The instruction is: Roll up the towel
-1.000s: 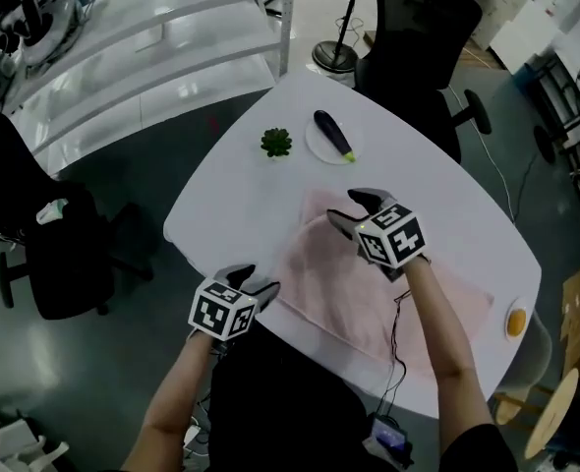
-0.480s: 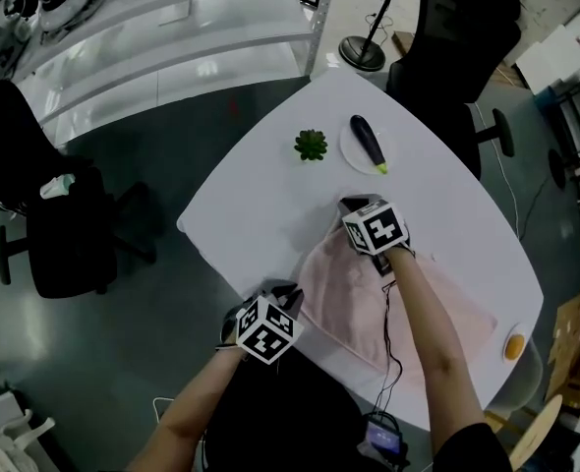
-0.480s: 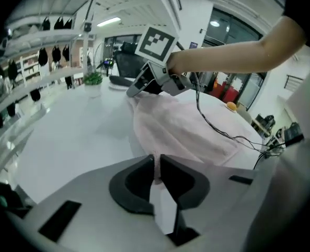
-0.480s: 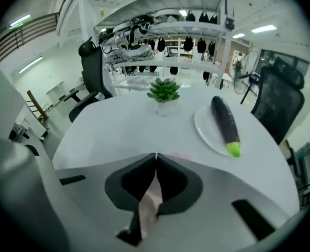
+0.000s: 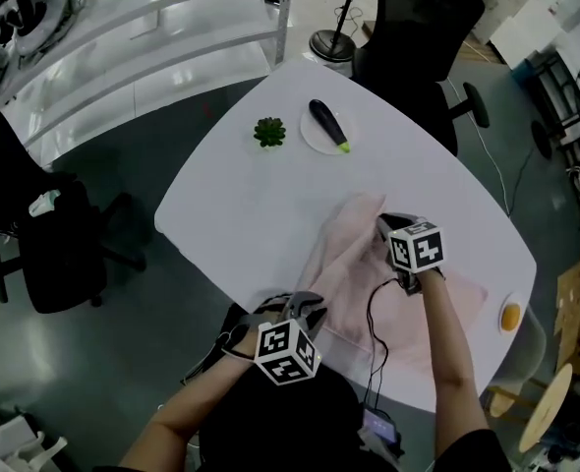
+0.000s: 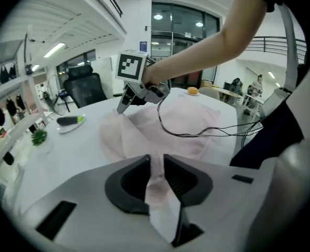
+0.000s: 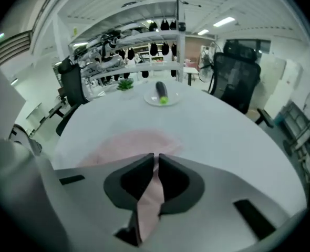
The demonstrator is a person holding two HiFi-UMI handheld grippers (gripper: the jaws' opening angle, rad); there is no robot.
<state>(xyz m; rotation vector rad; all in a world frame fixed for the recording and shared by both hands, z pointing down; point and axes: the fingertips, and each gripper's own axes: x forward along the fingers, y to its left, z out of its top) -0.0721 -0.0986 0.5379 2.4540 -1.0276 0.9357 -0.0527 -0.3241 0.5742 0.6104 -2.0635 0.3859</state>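
Pinching the pink towel (image 5: pixel 344 259) with both grippers, on the white table (image 5: pixel 241 205), in the half nearer to the person. Lies there crumpled and partly spread, between the two grippers and under the right forearm.

Holding with the left gripper (image 5: pixel 305 308) the near edge of the cloth, just at the table border closest to the person. Seen in the left gripper view (image 6: pixel 156 164) with a narrow gap only, a thin strip of the towel (image 6: pixel 186 119) caught between the pads and running back toward the camera. Having just been closing from wide, then opening again very slightly, always with cloth inside.

Holding with the right gripper (image 5: pixel 383 226) a fold near the far end of the towel, raised a little above the table. Seen in the right gripper view (image 7: pixel 156 164) pressed almost fully together on a pink strip, with the rest of the towel (image 7: pixel 134 140) flat on the table just ahead.

Well apart from the cloth, at the far side: a dark eggplant (image 5: pixel 329 126) on a small white plate (image 5: pixel 313 141), beside a little green plant (image 5: pixel 269 132). Near the right table edge, a small orange thing (image 5: pixel 509 316).
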